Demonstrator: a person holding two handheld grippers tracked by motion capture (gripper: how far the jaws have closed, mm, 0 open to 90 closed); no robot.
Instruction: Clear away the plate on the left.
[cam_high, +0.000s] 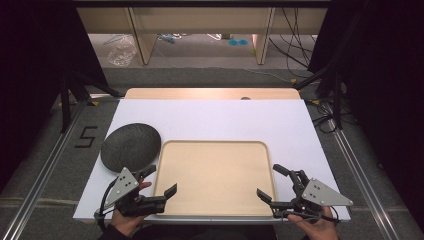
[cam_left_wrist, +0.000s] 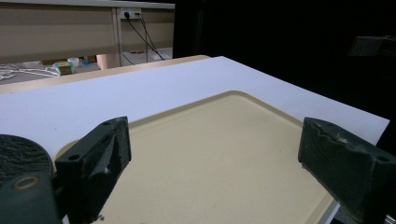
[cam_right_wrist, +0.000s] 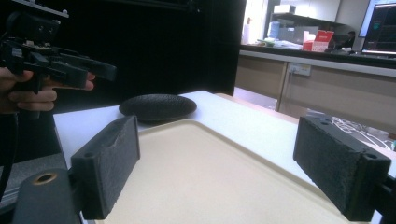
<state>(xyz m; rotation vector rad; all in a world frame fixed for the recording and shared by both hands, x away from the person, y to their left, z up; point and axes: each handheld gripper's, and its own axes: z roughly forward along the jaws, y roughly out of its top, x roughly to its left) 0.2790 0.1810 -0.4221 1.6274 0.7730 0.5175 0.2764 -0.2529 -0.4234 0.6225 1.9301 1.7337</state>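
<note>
A beige tray (cam_high: 215, 146) lies bare at the front middle of the white table top (cam_high: 215, 120). A dark round plate (cam_high: 131, 145) rests just left of the tray, upside down by its domed look. My left gripper (cam_high: 159, 182) hovers open over the tray's near left corner, nothing between its jaws. My right gripper (cam_high: 269, 181) stands open at the tray's near right corner, also holding nothing. In the left gripper view the gripper (cam_left_wrist: 215, 168) faces across the tray (cam_left_wrist: 233, 95), with the plate (cam_left_wrist: 18, 156) at lower left. In the right gripper view the gripper (cam_right_wrist: 219, 163) looks over the tray (cam_right_wrist: 196, 172) toward the plate (cam_right_wrist: 158, 106).
The table's wooden far edge (cam_high: 210, 93) shows beyond the white top. Dark curtains and stand legs flank both sides. A hand (cam_right_wrist: 28, 95) holding the other gripper shows at upper left in the right gripper view. Cables lie on the floor behind.
</note>
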